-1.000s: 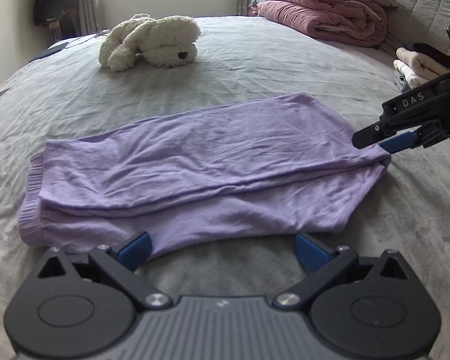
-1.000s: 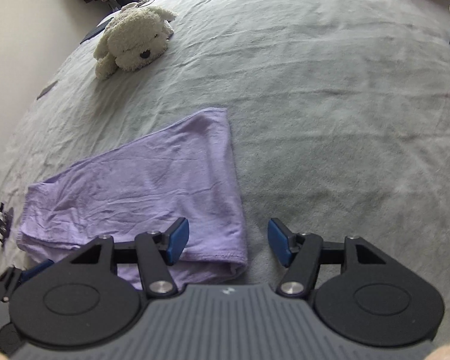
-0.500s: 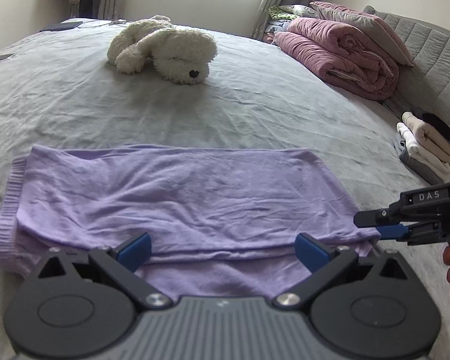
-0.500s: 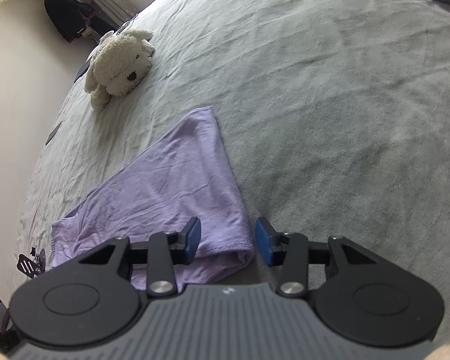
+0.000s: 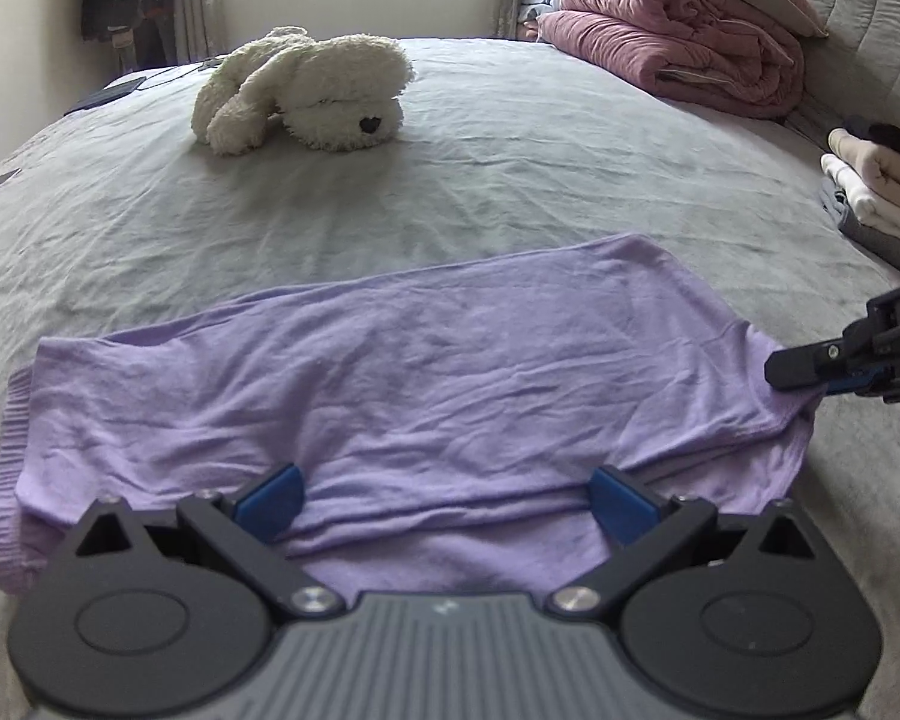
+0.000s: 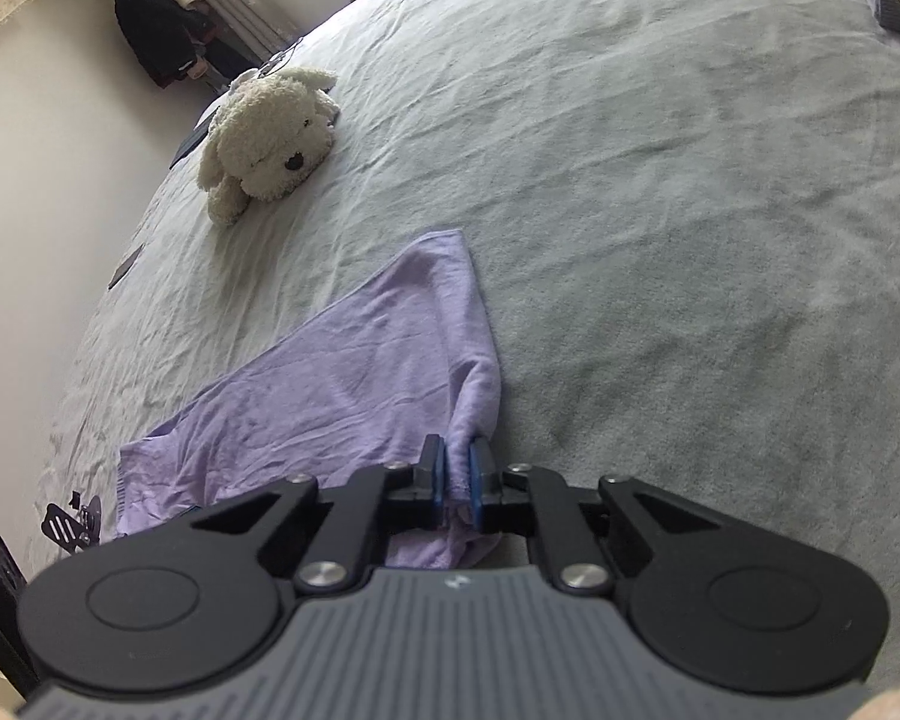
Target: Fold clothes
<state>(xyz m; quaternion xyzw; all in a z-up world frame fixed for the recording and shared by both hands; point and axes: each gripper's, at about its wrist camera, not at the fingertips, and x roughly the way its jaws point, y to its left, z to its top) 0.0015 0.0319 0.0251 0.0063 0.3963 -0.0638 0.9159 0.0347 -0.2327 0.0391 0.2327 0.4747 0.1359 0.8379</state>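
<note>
Grey bed (image 5: 510,180): a purple garment (image 5: 390,372) is pinched by the just-closed right gripper (image 6: 457,474); the left gripper (image 5: 444,504) is held wide above it.

The purple garment's (image 5: 402,396) near edge disappears behind the left gripper's (image 5: 447,498) body. The folded clothes stack (image 5: 876,192) runs off the frame's right edge.
</note>
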